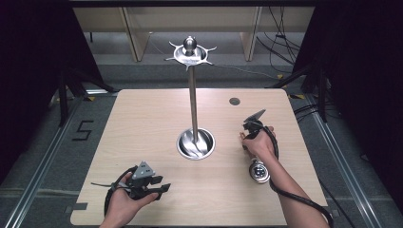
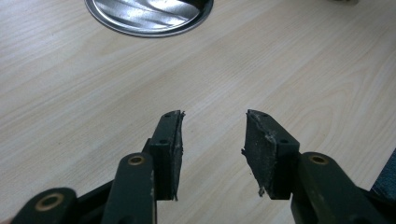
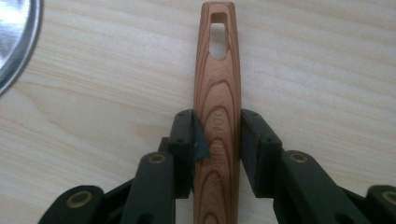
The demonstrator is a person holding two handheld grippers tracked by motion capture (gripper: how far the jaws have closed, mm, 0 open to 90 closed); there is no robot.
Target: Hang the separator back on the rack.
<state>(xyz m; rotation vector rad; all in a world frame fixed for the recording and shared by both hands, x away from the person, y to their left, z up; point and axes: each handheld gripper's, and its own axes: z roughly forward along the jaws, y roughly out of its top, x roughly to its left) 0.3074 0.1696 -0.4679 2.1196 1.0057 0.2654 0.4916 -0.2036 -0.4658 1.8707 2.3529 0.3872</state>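
Observation:
A wooden handle [image 3: 218,93] with a slot hole near its tip lies flat over the light wood table [image 1: 142,123]. My right gripper [image 3: 217,116] is shut on it, one pad against each side. In the high view this gripper [image 1: 250,127] sits right of the metal stand's round base [image 1: 196,143], held in a hand. The stand's thin pole [image 1: 193,104] rises to a disc with hooks [image 1: 190,53]. My left gripper [image 1: 161,187] rests near the front left edge. Its jaws [image 2: 212,154] are open over bare wood, with nothing between them.
A round shiny metal piece [image 1: 259,172] lies just behind the right hand; whether it belongs to the handle is unclear. A dark grommet hole [image 1: 234,101] marks the table's far right. The base's rim shows in both gripper views [image 2: 149,18] [image 3: 14,42]. Dark curtains flank the table.

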